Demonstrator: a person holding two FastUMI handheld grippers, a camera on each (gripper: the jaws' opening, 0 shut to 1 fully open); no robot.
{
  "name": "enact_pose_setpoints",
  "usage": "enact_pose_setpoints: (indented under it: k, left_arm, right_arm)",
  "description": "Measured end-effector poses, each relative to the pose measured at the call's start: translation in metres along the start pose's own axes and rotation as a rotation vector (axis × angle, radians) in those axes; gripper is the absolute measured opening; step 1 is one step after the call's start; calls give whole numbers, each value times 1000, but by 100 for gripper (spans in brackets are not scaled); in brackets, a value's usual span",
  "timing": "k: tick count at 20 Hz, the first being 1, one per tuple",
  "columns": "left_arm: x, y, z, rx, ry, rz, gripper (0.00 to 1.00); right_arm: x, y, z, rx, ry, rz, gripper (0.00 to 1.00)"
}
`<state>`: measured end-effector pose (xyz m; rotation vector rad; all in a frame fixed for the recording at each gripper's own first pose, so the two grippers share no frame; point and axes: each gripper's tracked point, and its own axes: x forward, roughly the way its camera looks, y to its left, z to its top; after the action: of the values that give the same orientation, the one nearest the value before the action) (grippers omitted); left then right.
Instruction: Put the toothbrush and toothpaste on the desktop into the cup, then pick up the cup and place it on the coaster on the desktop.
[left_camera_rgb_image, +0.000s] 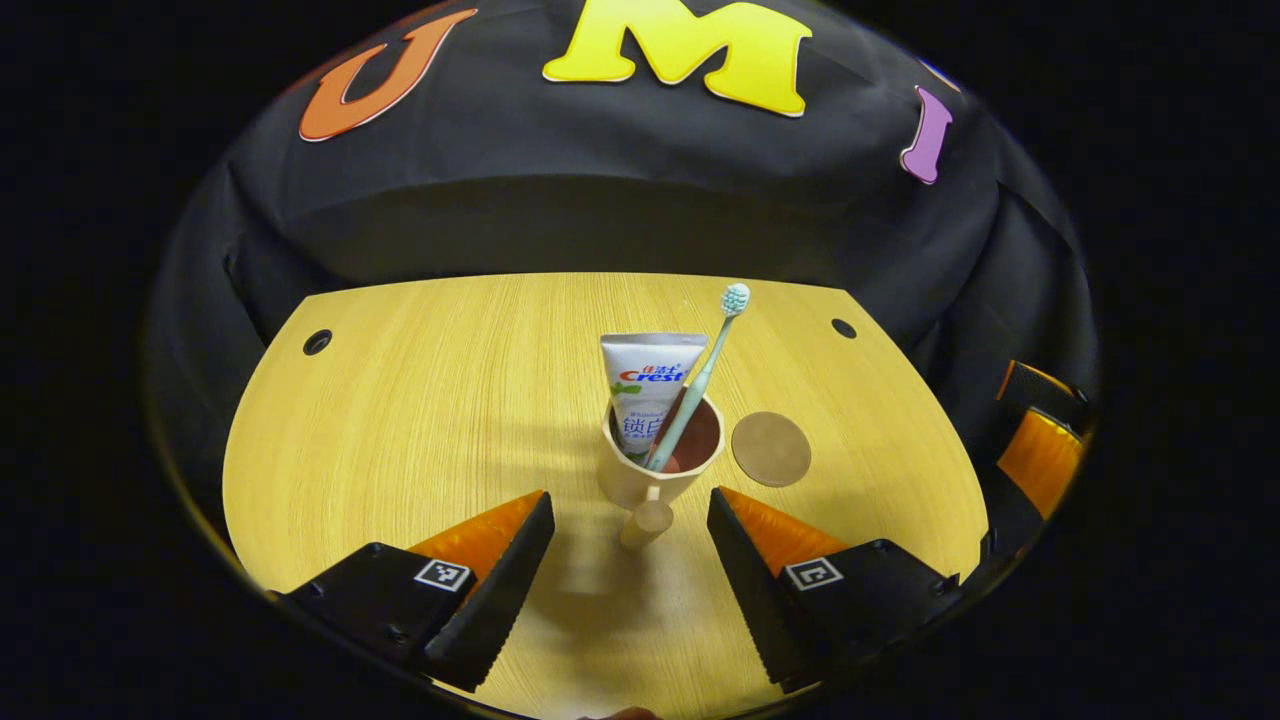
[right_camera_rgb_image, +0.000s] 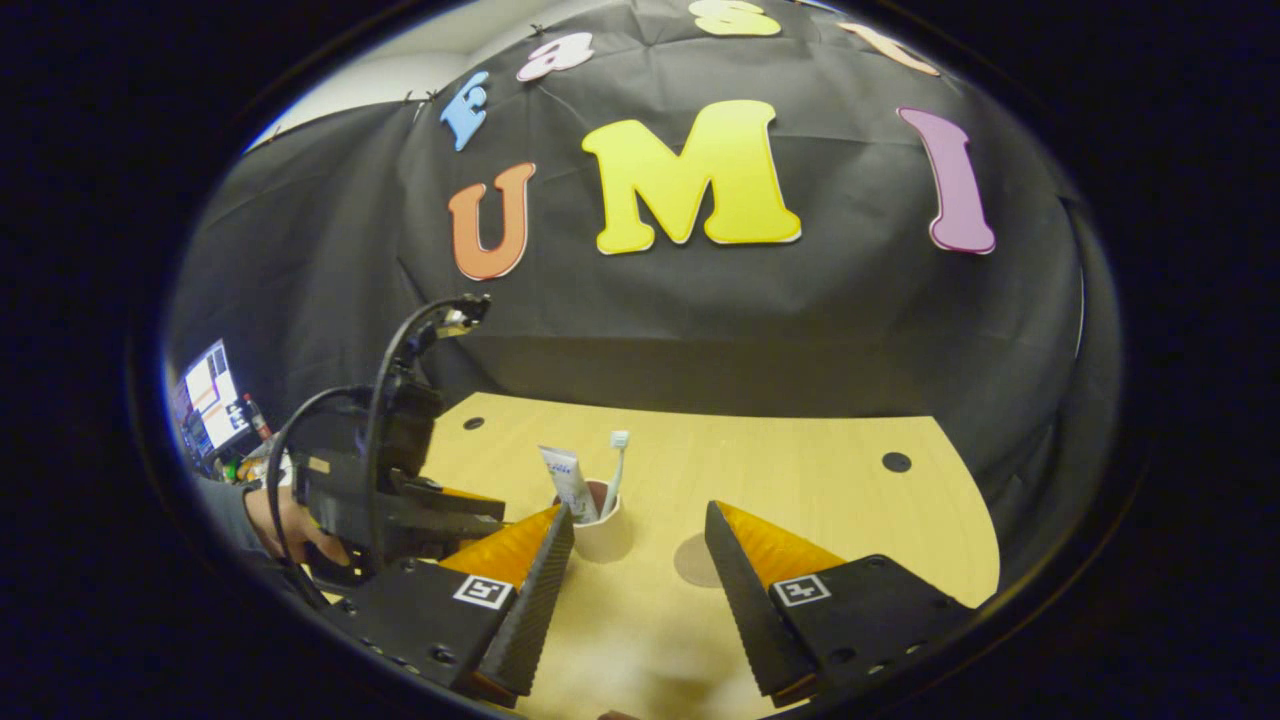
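Note:
A beige cup (left_camera_rgb_image: 645, 478) with a handle facing me stands upright on the wooden desktop (left_camera_rgb_image: 430, 420). Inside it stand a white toothpaste tube (left_camera_rgb_image: 648, 385) and a pale green toothbrush (left_camera_rgb_image: 700, 375), bristles up. A round brown coaster (left_camera_rgb_image: 771, 449) lies flat just right of the cup, apart from it. My left gripper (left_camera_rgb_image: 630, 515) is open, its fingers either side of the cup's handle without touching it. In the right gripper view my right gripper (right_camera_rgb_image: 638, 528) is open above the desk, with the cup (right_camera_rgb_image: 603, 532), the toothbrush (right_camera_rgb_image: 615, 465) and the coaster (right_camera_rgb_image: 697, 560) beyond its fingers.
The desktop has small round holes near its back corners (left_camera_rgb_image: 317, 342) (left_camera_rgb_image: 843, 327). In the right gripper view the left gripper's body and cables (right_camera_rgb_image: 395, 480) stand at the left, held by a hand (right_camera_rgb_image: 275, 525). A lit screen (right_camera_rgb_image: 210, 395) sits far left.

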<state>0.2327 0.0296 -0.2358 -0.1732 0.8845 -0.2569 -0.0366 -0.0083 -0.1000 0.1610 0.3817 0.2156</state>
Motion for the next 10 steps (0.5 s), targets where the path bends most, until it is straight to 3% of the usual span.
enact_pose_setpoints:
  k: [4,10]
  left_arm:
    - [16,-5,-8,16,79,21,95]
    - [32,-4,-20,89,201,24,83]
  right_arm:
    - [-20,-15,-11,3,16,-23,80]
    - [-32,-32,-15,38,17,-58,79]
